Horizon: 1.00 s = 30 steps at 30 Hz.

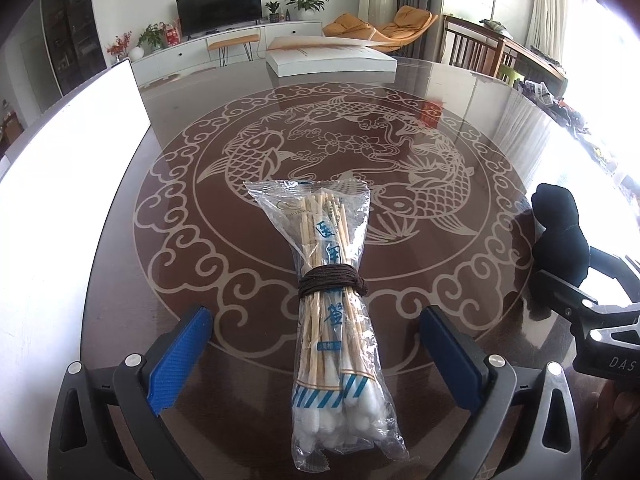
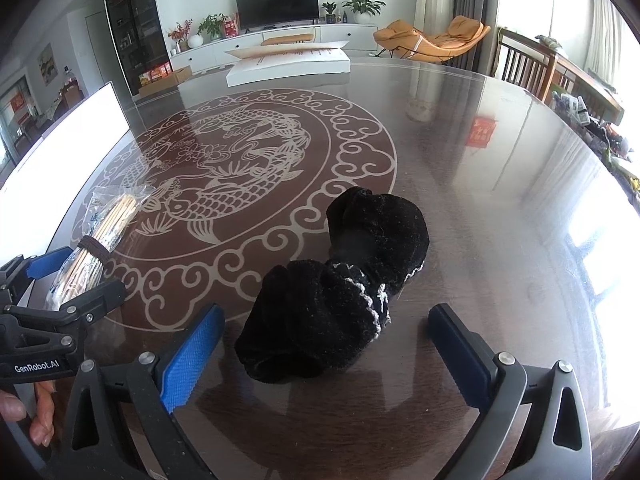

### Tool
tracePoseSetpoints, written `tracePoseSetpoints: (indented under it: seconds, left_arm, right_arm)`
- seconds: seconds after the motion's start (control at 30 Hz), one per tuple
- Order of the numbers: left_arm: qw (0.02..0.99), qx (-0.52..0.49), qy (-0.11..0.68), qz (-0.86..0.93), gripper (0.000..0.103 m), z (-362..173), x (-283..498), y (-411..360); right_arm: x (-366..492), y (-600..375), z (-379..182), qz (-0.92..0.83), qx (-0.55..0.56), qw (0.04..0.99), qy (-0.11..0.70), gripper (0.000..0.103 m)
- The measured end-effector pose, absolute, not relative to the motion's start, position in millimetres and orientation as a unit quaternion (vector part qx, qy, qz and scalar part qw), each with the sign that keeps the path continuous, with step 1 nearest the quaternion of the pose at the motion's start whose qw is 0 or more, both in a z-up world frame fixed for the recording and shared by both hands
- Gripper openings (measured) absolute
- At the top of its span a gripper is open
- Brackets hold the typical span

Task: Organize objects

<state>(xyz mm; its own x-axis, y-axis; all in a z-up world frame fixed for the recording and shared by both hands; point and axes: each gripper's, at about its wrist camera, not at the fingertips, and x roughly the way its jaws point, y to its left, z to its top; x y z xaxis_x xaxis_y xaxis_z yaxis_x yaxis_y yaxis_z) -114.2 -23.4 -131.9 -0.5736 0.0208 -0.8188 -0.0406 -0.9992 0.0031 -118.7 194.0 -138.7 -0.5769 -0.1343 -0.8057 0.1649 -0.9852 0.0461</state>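
While both tools rest low over the glossy dark table [image 1: 400, 92], the left gripper [image 1: 316, 354] stands with its blue-padded jaws spread wide, one to each side of a clear plastic bag of cotton swabs [image 1: 334, 304] and touching nothing. This bag lies lengthwise between the pads on the fish-and-cloud medallion [image 1: 348, 148] set into the tabletop, cotton tips toward the camera and bare wooden ends pointing away; a dark brown cord [image 1: 330, 280] is wound around its middle. The right gripper [image 2: 324, 350] is likewise spread, its pads flanking the near end of a black knitted sock [image 2: 340, 292], which lies rolled on the table at the medallion's border, pale stitching showing along one edge; whether a pad touches the fabric cannot be told. Seen from the right wrist view, the swab bag sits well to the left of the sock. A flat white box [image 1: 332, 58] rests at the table's far side.
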Motion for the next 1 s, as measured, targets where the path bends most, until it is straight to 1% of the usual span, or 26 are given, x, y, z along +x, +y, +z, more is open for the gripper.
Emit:
tracePoseSetpoints:
  seconds: [0.17, 0.23, 0.4, 0.5, 0.53, 0.57, 0.6, 0.63, 0.67, 0.7, 0.8, 0.87, 1.0]
  left_arm:
    - [0.016, -0.460, 0.010, 0.888, 0.103, -130.5, -113.1, -23.0]
    - [0.016, -0.460, 0.010, 0.888, 0.103, -130.5, -113.2, -22.7]
    - [0.016, -0.460, 0.009, 0.888, 0.103, -130.2, -112.9, -23.0]
    - [0.017, -0.461, 0.012, 0.887, 0.103, -130.2, -113.1, -23.0]
    - [0.022, -0.463, 0.013, 0.886, 0.103, -129.4, -113.2, -22.9]
    - [0.022, -0.464, 0.013, 0.886, 0.103, -128.9, -113.5, -23.6]
    - [0.020, -0.453, 0.012, 0.891, 0.080, -126.0, -111.6, -24.4]
    - [0.021, -0.438, 0.013, 0.899, 0.042, -122.2, -108.1, -24.7]
    - [0.028, -0.431, 0.016, 0.902, 0.029, -120.9, -106.1, -23.9]
    - [0.029, -0.432, 0.020, 0.901, 0.028, -120.4, -105.1, -23.5]
    - [0.055, -0.432, -0.028, 0.900, 0.028, -107.4, -89.6, -32.5]
    - [0.077, -0.415, -0.062, 0.904, 0.028, -83.6, -70.8, -40.1]
    - [0.108, -0.379, -0.139, 0.909, 0.028, -20.0, -32.2, -82.4]
  right_arm:
    - [-116.8, 210.3, -135.2, -0.893, 0.441, 0.084, -0.036, 0.102]
    - [-117.8, 212.5, -134.8, -0.893, 0.441, 0.080, -0.044, 0.102]
    - [-123.5, 196.1, -136.4, -0.883, 0.465, 0.063, 0.006, 0.102]
    - [-129.0, 191.1, -136.5, -0.875, 0.481, 0.053, 0.014, 0.102]
    - [-131.2, 193.2, -135.1, -0.874, 0.484, 0.052, 0.007, 0.099]
    - [-132.8, 194.5, -132.5, -0.875, 0.481, 0.048, 0.002, 0.079]
    - [-134.3, 195.0, -129.1, -0.878, 0.477, 0.041, 0.009, 0.049]
    - [-137.0, 195.7, -126.8, -0.876, 0.481, 0.039, 0.015, 0.045]
    - [-139.5, 199.3, -125.5, -0.871, 0.488, 0.043, 0.006, 0.043]
    - [-139.7, 203.4, -122.8, -0.870, 0.491, 0.047, -0.006, 0.042]
    - [-129.4, 209.8, -102.4, -0.874, 0.482, 0.063, -0.021, 0.042]
    - [-118.8, 206.0, -81.4, -0.874, 0.476, 0.091, -0.038, 0.042]
    - [-96.9, 162.8, -26.0, -0.878, 0.450, 0.161, -0.024, 0.042]
